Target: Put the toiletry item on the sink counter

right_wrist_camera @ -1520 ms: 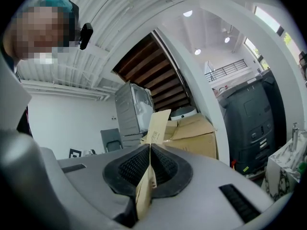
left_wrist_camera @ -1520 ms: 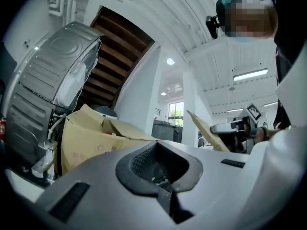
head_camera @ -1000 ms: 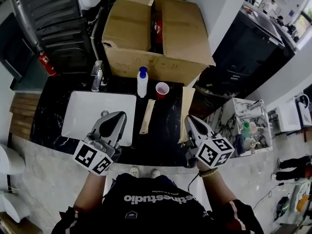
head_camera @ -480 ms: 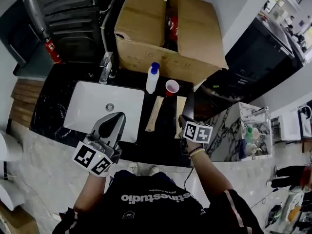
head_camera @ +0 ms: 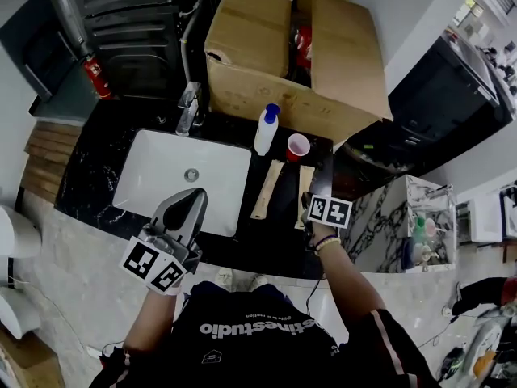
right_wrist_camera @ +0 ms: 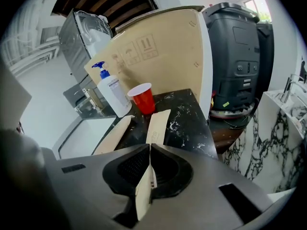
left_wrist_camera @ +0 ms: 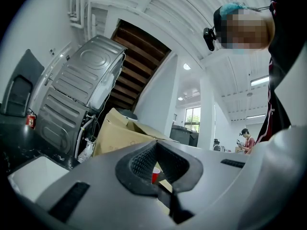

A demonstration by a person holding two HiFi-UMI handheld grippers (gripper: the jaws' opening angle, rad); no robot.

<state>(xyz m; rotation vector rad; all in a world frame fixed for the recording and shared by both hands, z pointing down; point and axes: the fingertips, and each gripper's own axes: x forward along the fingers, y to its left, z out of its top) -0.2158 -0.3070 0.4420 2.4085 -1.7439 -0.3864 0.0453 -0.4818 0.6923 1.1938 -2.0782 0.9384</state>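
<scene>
The task looks most of the way done but not finished. The right claw [right_wrist_camera: 149, 150] is clamped on the near end of a long, flat cream cardboard carton [right_wrist_camera: 157, 126], the toiletry item. The rest of the carton reaches out over the black white-veined marble worktop [right_wrist_camera: 187, 114], to the right of the white rectangular sink basin [head_camera: 182, 180]. Its far end points at a red plastic cup [right_wrist_camera: 142, 98]. Whether that end already rests on the stone or hangs just above it I cannot tell. What remains, in my judgement, is to lay it flat and let go. The left claw [left_wrist_camera: 154, 145] is closed on nothing, held over the basin's near edge.

Right of the basin the worktop also carries a second flat tan carton [head_camera: 266, 189], just beside the held one. A white pump bottle with a blue top [right_wrist_camera: 111, 92] stands next to the cup. Behind the basin stand a chrome tap [head_camera: 190, 107] and a large open brown cardboard box [head_camera: 299, 55]. A red fire extinguisher [head_camera: 97, 78] sits to the basin's far left, and a white marbled side unit [head_camera: 404, 217] stands well to its right.
</scene>
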